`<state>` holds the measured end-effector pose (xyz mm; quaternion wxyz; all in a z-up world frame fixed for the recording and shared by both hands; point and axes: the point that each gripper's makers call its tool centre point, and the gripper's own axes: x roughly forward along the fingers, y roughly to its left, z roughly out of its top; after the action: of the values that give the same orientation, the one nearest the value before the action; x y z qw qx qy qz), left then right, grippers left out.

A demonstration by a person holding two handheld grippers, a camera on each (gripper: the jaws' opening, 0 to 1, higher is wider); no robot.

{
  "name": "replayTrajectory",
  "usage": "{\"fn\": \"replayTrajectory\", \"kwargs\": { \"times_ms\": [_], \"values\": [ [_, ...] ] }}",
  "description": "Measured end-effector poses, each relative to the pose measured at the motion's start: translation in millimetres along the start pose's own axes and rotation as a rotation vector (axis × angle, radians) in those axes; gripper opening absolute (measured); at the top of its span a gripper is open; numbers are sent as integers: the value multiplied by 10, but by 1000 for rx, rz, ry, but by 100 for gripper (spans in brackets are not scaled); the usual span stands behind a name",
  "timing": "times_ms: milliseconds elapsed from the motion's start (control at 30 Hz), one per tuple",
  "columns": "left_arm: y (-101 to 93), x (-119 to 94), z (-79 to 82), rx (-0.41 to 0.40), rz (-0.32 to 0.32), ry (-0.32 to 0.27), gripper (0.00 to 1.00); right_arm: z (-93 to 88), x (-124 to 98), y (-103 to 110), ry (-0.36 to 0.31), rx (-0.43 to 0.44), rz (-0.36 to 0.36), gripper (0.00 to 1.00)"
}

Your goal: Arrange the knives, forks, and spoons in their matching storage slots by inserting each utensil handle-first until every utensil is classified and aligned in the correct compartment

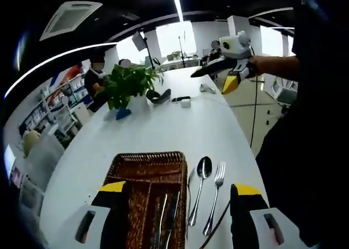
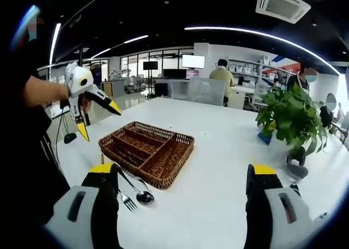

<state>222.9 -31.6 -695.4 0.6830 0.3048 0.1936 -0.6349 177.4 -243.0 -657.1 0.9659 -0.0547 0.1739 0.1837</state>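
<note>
open table [image 2: 218, 167], plant [image 2: 289, 115] (far side)

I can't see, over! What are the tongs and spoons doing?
Both tongs open, empty. Spoon, fork on table beside wicker tray. Nothing in the way.

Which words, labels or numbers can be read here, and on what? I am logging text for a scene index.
None can be read.
The shelves in the left gripper view hold coloured items, too blurred for print.
The wall screens in the right gripper view are too small.
The wicker tray carries no label.
</note>
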Motion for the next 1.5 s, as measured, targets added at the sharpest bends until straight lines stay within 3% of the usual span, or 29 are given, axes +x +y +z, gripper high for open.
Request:
{"fn": "replayTrajectory", "kwargs": {
  "times_ms": [267, 533, 733, 967, 1033, 1067, 1300, 1433, 1500],
  "values": [
    [-171, 360, -85, 41, -81, 36, 66, -53, -59, -32, -3, 5, -10, 100],
    [-297, 767, -299, 64, -134, 81, 54, -127, -77, -56, 0, 23, -20, 100],
    [-411, 981, -457, 64, -170, 111, 40, -148, -85, -89, -3, 36, -27, 100],
    [-493, 1192, -585, 68, -200, 146, 32, -154, -133, -144, -15, 40, -43, 100],
    [-501, 1255, -619, 52, -208, 161, 30, -191, -146, -152, -5, 40, -48, 100],
    [-517, 1282, -670, 6, -213, 190, 27, -203, -157, -154, -5, 40, -50, 100],
    [-544, 1451, -782, 9, -221, 234, 19, -274, -278, -233, -6, 57, -80, 100],
    [-569, 1515, -823, 1, -234, 239, 16, -317, -317, -261, 0, 64, -90, 100],
    [-575, 1543, -834, -62, -238, 228, 13, -319, -331, -266, -3, 68, -94, 100]
  ]
}}
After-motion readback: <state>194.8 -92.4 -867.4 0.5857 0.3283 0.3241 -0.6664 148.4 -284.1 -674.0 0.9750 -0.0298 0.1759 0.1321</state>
